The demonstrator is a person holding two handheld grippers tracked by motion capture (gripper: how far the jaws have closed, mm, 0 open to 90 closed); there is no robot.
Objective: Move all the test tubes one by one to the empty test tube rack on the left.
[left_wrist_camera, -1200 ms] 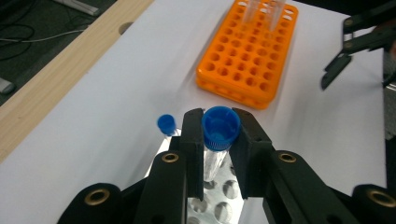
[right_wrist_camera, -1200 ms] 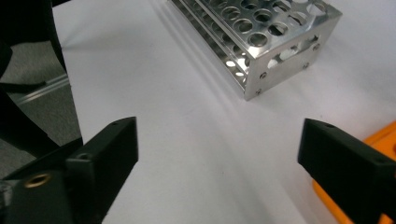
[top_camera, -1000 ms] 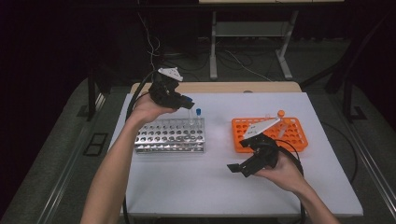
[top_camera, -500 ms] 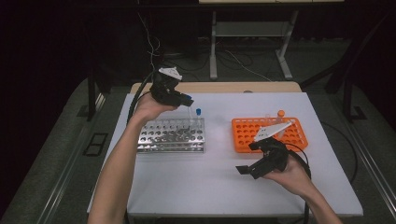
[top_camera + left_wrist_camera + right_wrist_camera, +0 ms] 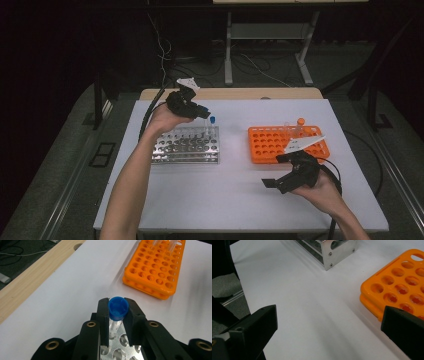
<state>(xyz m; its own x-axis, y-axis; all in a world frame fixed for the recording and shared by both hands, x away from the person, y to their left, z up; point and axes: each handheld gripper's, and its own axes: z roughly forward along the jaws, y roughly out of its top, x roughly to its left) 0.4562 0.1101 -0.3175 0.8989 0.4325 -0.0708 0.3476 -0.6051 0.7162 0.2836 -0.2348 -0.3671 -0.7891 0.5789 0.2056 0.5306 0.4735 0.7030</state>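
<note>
High view: left gripper (image 5: 197,111) over far right corner of metal rack (image 5: 186,145); right gripper (image 5: 280,181) idle on worktop (image 5: 230,200).
Left gripper view: jaws clamped on blue-capped tube (image 5: 117,311), upright above rack holes.
Right gripper view: jaws wide, empty, beside orange rack (image 5: 402,290).

hand-held gripper (image 5: 118,315) clamps blue-capped tube (image 5: 117,311) | over metal rack (image 5: 120,350) | orange rack (image 5: 156,270) beyond

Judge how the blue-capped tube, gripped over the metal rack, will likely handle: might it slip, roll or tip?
The blue-capped tube looks clear, smooth and empty, so probably light and somewhat slippery. The left gripper clamps just under its ridged cap, which likely stops it sliding down. Being round and narrow, it would probably roll if laid flat on the table, and tip unless seated in the metal rack.
</note>
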